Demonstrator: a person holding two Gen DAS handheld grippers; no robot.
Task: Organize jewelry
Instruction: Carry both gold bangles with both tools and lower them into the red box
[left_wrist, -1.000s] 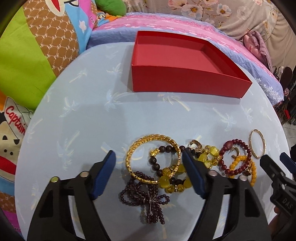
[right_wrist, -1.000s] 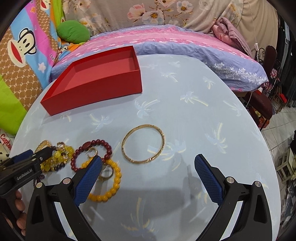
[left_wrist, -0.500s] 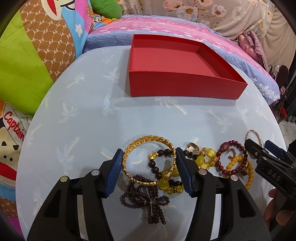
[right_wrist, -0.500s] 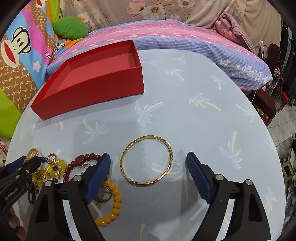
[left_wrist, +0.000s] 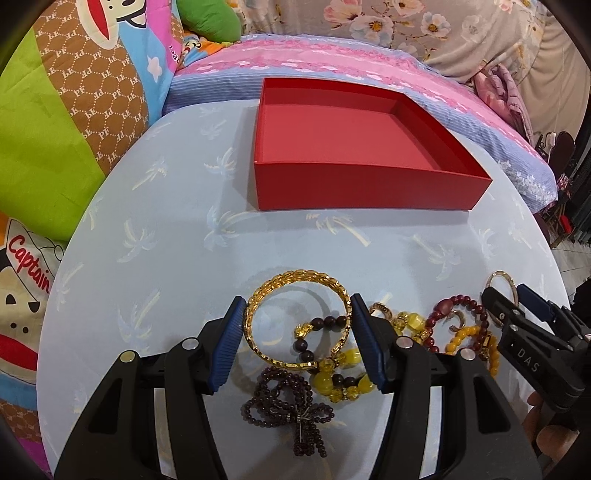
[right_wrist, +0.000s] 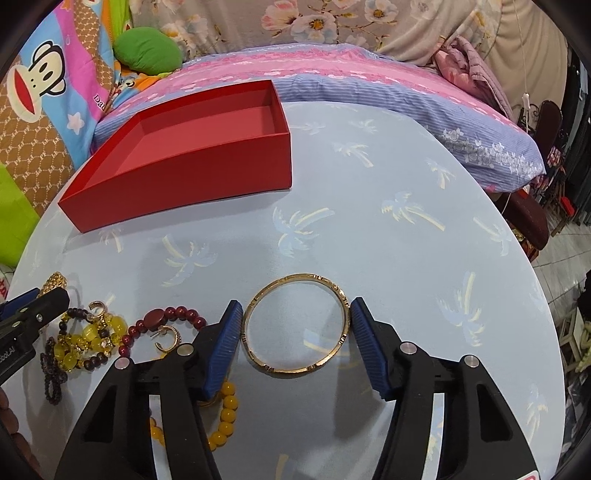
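- Here the left gripper (left_wrist: 297, 341) has its blue fingers (left_wrist: 227, 349) clenched on the braided gold bangle (left_wrist: 295, 280), one pad pressed to each outer side; its closing ended a moment ago.
- That bangle lies flat on the counter (left_wrist: 177, 236), a thick woven hoop with no long axis, part-covering a dark-and-yellow bead bracelet (left_wrist: 332, 373), with a purple bead bow (left_wrist: 291, 410) just nearer the camera.
- Next, the red box (left_wrist: 369, 184) sits open-topped and shallow at the counter's far edge, its long side facing the grippers, with bare cloth between it and the jewelry.
- Rightward, a maroon bead bracelet (right_wrist: 166, 319) and an amber bead bracelet (right_wrist: 225, 417) lie beside the right gripper's left finger.
- The right gripper (right_wrist: 295, 338) has just been closing; its fingers (right_wrist: 367, 343) grasp the thin gold bangle (right_wrist: 295, 325), which lies flat, with bare counter to its right up to the rim.
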